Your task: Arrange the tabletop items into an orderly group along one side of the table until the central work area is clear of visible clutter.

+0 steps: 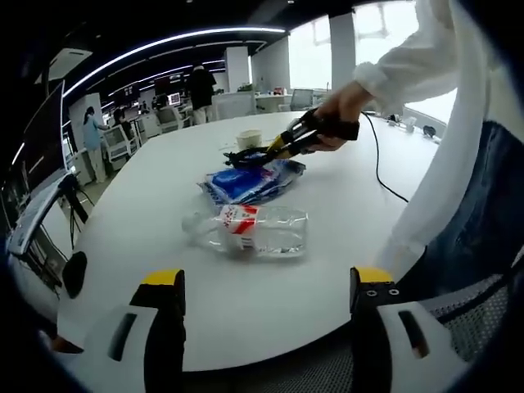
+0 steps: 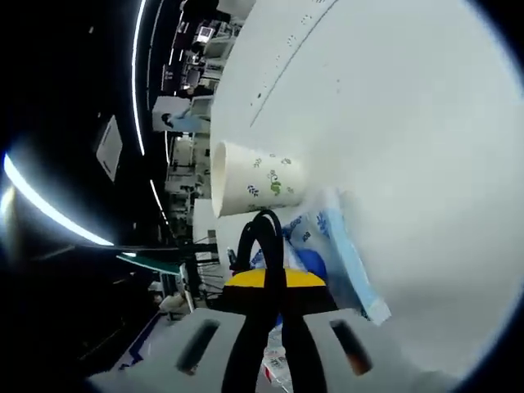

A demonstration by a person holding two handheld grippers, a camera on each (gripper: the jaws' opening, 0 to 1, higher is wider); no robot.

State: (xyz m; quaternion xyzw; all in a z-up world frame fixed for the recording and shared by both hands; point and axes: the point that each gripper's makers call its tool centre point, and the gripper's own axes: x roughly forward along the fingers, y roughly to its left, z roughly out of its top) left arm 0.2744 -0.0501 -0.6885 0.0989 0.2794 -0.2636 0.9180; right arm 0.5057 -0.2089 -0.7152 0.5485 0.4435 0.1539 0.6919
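A clear plastic bottle (image 1: pixel 254 231) with a red and white label lies on its side on the white table (image 1: pixel 147 205), a little ahead of my left gripper (image 1: pixel 268 282), which is open and holds nothing. Beyond the bottle lies a blue packet (image 1: pixel 250 182), and behind that stands a paper cup (image 1: pixel 250 137). A hand holds my right gripper (image 1: pixel 274 147) over the packet's far end. In the right gripper view, the right gripper (image 2: pixel 274 278) is shut on a black looped cord (image 2: pixel 262 233), with the leaf-patterned cup (image 2: pixel 258 184) and blue packet (image 2: pixel 340 254) close ahead.
A black cable (image 1: pixel 378 164) runs across the table at the right. The person's white sleeve (image 1: pixel 446 123) and a mesh chair (image 1: pixel 479 315) are near the table's right edge. Monitors (image 1: pixel 37 155) stand at the left, with people and desks far behind.
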